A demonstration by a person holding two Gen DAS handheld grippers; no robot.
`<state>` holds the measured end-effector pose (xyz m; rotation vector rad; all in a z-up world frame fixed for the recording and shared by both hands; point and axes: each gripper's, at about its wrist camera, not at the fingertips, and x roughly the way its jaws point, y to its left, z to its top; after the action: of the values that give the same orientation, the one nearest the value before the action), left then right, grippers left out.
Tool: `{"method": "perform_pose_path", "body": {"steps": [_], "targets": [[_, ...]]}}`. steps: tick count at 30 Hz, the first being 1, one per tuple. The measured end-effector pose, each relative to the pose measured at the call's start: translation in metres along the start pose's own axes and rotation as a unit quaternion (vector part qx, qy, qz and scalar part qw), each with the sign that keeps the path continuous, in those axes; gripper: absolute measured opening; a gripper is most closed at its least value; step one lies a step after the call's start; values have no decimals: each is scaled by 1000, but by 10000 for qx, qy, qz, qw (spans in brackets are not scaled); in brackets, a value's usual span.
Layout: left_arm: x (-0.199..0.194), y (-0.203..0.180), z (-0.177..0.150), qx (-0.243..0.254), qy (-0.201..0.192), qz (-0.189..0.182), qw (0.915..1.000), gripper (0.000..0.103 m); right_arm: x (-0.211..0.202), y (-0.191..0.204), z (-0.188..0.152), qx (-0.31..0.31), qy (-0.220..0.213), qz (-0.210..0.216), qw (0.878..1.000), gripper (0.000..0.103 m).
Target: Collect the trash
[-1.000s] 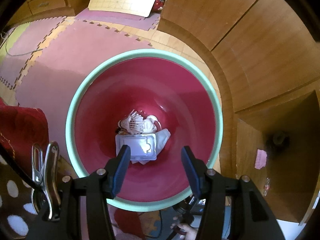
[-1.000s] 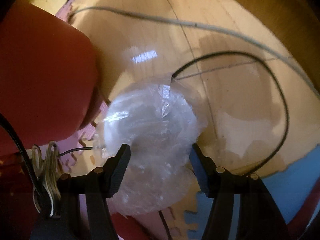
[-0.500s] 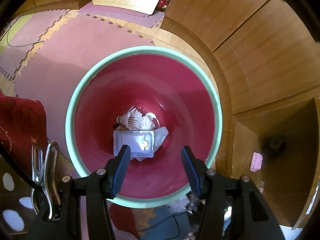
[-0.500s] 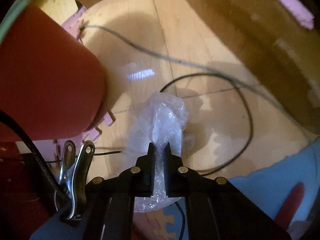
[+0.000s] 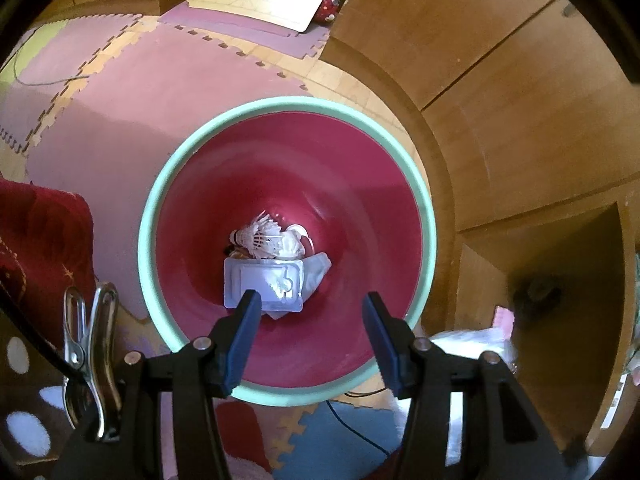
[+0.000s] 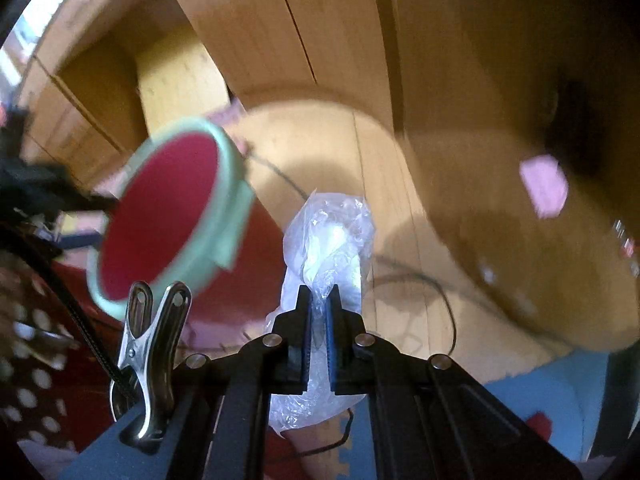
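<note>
A red bin with a mint-green rim (image 5: 288, 104) stands on the floor, seen from straight above in the left wrist view. A shuttlecock (image 5: 260, 236) and a clear plastic blister tray (image 5: 264, 284) lie at its bottom with white scraps. My left gripper (image 5: 310, 304) hangs open over the bin's near side, with nothing between its fingers. My right gripper (image 6: 320, 292) is shut on a crumpled clear plastic bag (image 6: 328, 232), held in the air to the right of the bin (image 6: 228, 184). The bag (image 5: 472, 336) also shows at the lower right of the left wrist view.
Wooden cabinets (image 5: 500, 100) stand close behind and right of the bin. Foam mat tiles (image 5: 120, 92) cover the floor to the left. Black and grey cables (image 6: 448, 300) lie on the wood floor below the bag. A pink scrap (image 6: 544, 184) sits in a dark cabinet niche. A red cushion (image 5: 40, 240) lies at left.
My right gripper closed on the plastic bag on the floor and lifted it well up beside the bin. The left gripper has hardly moved above the bin.
</note>
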<state>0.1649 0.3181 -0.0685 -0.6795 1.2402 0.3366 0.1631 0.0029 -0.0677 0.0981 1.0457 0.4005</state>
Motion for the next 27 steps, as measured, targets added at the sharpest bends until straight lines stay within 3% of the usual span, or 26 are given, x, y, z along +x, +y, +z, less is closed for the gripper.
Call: {"method": "perform_pose_path", "body": {"steps": [4,9,18,22,27], "targets": [[-5,2,2,-18,-50,-70,10000,56,-22,25,27,-243,-471,215,9984,7],[-9,5,3,-127,-83,-114,9998,55,-20,65,49,-823,-690,347,9936,7],[-9,10,7,-227,-56,-156,9996,55,28,120,57,-1538,-516,345,9861,7],[-7,14,8,-297,-37,-64,9995,55,45,122,56,-1588,-358,358,9860,7],[-8,19,7,-418,-48,-63,9991,55,62,118,61,-1458,-180,669,9869,12]]}}
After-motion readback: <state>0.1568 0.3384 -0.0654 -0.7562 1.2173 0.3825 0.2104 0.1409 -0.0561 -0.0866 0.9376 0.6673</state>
